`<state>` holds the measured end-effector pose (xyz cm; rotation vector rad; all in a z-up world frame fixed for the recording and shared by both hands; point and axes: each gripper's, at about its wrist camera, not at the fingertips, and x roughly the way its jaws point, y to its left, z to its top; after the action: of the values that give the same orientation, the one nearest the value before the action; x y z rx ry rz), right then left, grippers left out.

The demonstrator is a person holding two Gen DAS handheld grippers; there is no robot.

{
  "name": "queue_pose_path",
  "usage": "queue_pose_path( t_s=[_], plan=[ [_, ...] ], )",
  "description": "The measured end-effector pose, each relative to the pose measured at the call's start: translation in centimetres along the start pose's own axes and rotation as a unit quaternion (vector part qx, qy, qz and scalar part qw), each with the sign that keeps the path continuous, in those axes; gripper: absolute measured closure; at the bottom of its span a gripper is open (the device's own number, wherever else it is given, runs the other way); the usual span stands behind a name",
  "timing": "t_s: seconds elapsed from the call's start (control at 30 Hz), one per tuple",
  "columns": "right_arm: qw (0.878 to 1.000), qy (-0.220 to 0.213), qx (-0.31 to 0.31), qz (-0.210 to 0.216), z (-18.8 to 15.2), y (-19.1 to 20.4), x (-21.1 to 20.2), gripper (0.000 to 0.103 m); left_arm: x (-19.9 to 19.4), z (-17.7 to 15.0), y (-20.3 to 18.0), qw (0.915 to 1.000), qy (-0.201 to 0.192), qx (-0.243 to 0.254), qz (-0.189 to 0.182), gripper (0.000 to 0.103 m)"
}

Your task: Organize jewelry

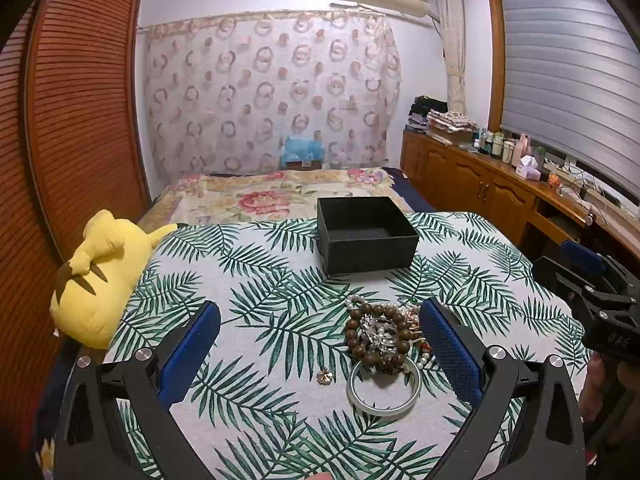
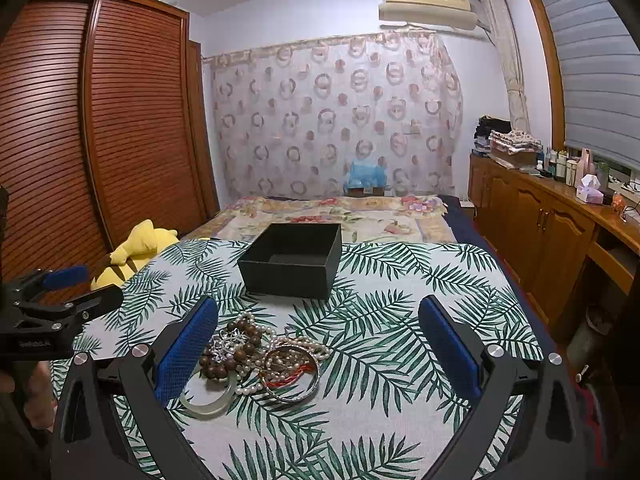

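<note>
A heap of jewelry [image 1: 386,334] lies on the leaf-print cloth [image 1: 272,288]: a brown bead bracelet [image 1: 362,350], pearl strands and a pale bangle [image 1: 384,394]. A small gold piece [image 1: 323,376] lies apart to its left. Behind it stands an open black box [image 1: 366,234], empty inside. My left gripper [image 1: 320,326] hovers open above the cloth, its right pad beside the heap. In the right wrist view the heap [image 2: 260,354] includes a metal bangle [image 2: 292,376] with red cord. My right gripper [image 2: 320,324] is open too, the heap by its left pad, the box [image 2: 292,258] beyond.
A yellow plush toy [image 1: 100,276] lies off the cloth's left edge. A flowered bedspread [image 1: 276,194] stretches behind the box. Wooden cabinets [image 1: 480,184] with bottles run along the right wall, a louvred wardrobe [image 1: 80,112] along the left. The right gripper [image 1: 592,296] shows at the left wrist view's right edge.
</note>
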<state>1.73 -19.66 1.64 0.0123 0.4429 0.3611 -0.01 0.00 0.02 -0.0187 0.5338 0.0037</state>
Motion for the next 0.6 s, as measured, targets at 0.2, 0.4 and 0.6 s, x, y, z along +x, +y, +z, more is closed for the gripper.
queue_pose_path(
  t_s=[0.2, 0.4, 0.6],
  plan=[
    [1.0, -0.001, -0.001, 0.001, 0.22, 0.05, -0.35, 0.003, -0.03, -0.1, -0.19, 1.0, 0.001, 0.0, -0.001, 0.007],
    [1.0, -0.002, -0.001, 0.002, 0.25, 0.23, -0.4, 0.003, 0.11, -0.25, -0.12, 1.0, 0.002, 0.001, -0.001, 0.007],
    [1.0, -0.001, -0.002, 0.003, 0.19, 0.35, -0.14, 0.003, 0.1, -0.26, -0.13, 1.0, 0.003, 0.001, 0.0, 0.007]
  ],
)
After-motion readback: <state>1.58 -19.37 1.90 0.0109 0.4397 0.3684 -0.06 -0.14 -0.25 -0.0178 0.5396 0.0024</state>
